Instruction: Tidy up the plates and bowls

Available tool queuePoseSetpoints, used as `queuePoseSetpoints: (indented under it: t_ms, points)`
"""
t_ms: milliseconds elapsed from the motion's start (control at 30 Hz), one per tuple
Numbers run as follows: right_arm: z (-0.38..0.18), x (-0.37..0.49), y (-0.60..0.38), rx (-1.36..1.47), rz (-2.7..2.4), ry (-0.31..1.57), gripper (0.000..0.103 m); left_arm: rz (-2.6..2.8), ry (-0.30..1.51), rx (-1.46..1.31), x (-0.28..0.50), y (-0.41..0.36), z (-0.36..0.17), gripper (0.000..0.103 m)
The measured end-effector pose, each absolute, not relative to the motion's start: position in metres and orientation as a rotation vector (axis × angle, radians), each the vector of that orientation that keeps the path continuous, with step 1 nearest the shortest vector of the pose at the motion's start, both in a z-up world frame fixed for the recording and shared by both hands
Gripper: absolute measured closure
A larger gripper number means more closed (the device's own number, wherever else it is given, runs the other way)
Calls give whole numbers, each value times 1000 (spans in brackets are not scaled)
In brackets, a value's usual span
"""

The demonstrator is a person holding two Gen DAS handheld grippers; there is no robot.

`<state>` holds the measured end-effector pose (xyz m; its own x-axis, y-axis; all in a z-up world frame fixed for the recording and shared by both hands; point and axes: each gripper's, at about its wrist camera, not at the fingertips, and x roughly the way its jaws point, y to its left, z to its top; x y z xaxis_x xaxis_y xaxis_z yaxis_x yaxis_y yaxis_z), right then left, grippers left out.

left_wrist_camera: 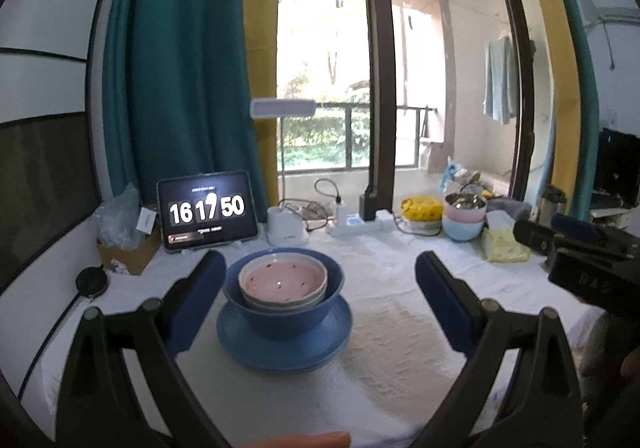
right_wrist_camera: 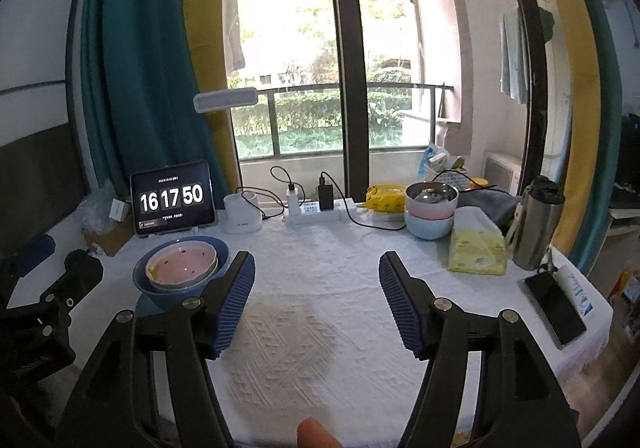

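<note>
Pink bowl (left_wrist_camera: 283, 279) nested in blue bowl (left_wrist_camera: 284, 318) on plate (left_wrist_camera: 285, 348) | both tongs spread, empty

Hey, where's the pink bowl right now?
The pink bowl sits nested inside the blue bowl on the blue plate, left of centre in both views, just before the tablet clock.

The left hand-held gripper (left_wrist_camera: 320, 300) is seen in the lower half of its own view with the jaws wide apart. The right hand-held gripper (right_wrist_camera: 318, 300) is also seen spread wide, and nothing is gripped. A fingertip (right_wrist_camera: 314, 434) is seen at the bottom edge of the right view.
</note>
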<state>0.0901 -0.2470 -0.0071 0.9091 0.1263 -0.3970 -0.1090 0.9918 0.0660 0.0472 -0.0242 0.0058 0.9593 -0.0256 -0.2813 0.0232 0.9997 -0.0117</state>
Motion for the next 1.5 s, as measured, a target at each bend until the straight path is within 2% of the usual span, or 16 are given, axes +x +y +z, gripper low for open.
queuePoseSetpoints:
  t_ms: [400,1500]
  points:
    - [1,72,-255,66,131,367,35,-43,233,-38,32,-19,15,6]
    - [-3,75,-255,49,132,391,35,-73,271,-89,35,-14,9,6]
